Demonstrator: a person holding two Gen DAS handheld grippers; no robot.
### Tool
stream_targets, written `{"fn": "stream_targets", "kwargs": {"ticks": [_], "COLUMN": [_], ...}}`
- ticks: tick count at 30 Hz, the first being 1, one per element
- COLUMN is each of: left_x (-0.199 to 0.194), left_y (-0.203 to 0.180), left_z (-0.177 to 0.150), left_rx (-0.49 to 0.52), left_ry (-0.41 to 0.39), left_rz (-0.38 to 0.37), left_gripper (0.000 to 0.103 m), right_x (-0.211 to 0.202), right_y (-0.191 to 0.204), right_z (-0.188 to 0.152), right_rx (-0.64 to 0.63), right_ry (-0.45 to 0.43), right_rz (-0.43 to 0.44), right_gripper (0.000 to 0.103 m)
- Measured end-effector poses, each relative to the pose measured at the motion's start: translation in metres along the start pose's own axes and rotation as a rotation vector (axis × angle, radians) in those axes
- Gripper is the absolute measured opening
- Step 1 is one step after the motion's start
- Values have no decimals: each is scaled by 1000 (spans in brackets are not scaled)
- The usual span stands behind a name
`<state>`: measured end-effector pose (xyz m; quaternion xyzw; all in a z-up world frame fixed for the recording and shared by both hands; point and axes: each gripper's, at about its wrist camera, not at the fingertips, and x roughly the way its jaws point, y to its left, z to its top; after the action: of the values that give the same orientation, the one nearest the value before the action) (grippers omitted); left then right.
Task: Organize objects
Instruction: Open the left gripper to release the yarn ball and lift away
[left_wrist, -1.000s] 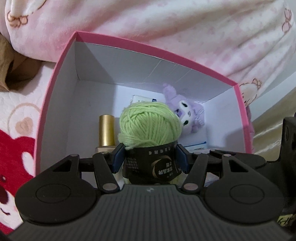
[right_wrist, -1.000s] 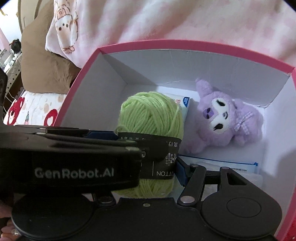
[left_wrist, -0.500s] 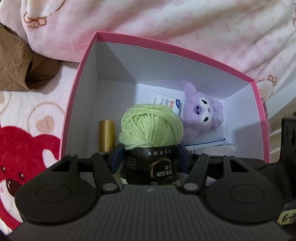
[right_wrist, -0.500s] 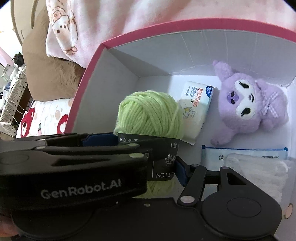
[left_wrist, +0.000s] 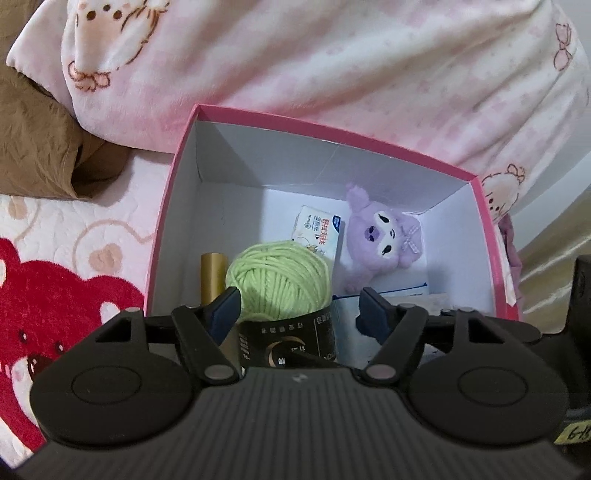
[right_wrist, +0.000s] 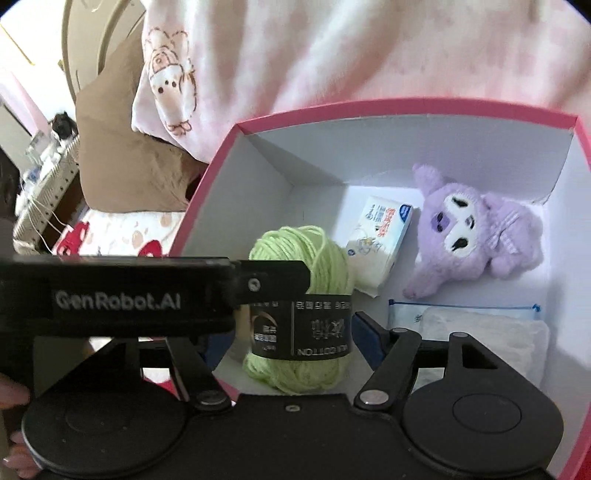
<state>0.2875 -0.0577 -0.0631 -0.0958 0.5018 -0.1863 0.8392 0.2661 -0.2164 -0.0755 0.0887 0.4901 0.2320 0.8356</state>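
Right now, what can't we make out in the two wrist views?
- Gold bottle: left wrist view shows only its cap; left tongs hide the rest. Hidden in the right wrist view.
- Green yarn ball: underside hidden in both views, so contact with the pink box floor is unclear.
- Right tongs: left finger hidden behind the other gripper's body.

- left gripper (left_wrist: 297, 308) over pink box (left_wrist: 491, 236), jaws just been opening, pads clear of green yarn ball (left_wrist: 282, 278) sitting between them
- gold tube (left_wrist: 213, 275) left of yarn
- tissue pack (left_wrist: 318, 232) and purple plush (left_wrist: 384, 240) behind
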Motion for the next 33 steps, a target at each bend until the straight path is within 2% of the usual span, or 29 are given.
{"fn": "stream_targets", "kwargs": {"ticks": [2, 3, 4, 5, 7, 12, 15, 17, 20, 24, 26, 33], "left_x": [3, 7, 11, 14, 20, 32, 23, 14, -6, -41, -60, -125], "left_y": [0, 1, 3, 2, 1, 3, 0, -2, -10, -23, -29, -41], "left_z": [-2, -3, -4, -5, -8, -12, -10, -9, -8, -8, -11, -29], "left_rx": [1, -5, -14, -13, -2, -7, -7, -3, 9, 48, 78, 181], "left_ry": [12, 22, 25, 16, 3, 3, 7, 15, 22, 34, 26, -13], "left_rz": [-14, -20, -22, -15, 11, 53, 66, 62, 66, 81, 91, 116], "left_gripper": [53, 51, 49, 46, 46, 49, 51, 56, 69, 80, 88, 91], "right_x": [-5, -6, -5, -3, 0, 3, -11, -26, -51, -86, -105, -157], "right_y": [-1, -1, 0, 2, 5, 2, 4, 6, 16, 32, 42, 73], "right_z": [-1, -2, -3, -2, -4, -7, -14, -18, -21, -24, -26, -39], "right_rx": [-15, -21, -34, -49, -78, -83, -83, -79, -113, -156, -177, -217], "right_ry": [-9, -14, -19, -22, -25, -23, -67, -97, -123, -143, -166, -177], "right_rz": [6, 4, -8, -22, -37, -45, -42, -30, -45, -88, -106, -160], "right_gripper": [72, 69, 55, 48, 43, 43, 44, 44, 45, 47, 52, 60]}}
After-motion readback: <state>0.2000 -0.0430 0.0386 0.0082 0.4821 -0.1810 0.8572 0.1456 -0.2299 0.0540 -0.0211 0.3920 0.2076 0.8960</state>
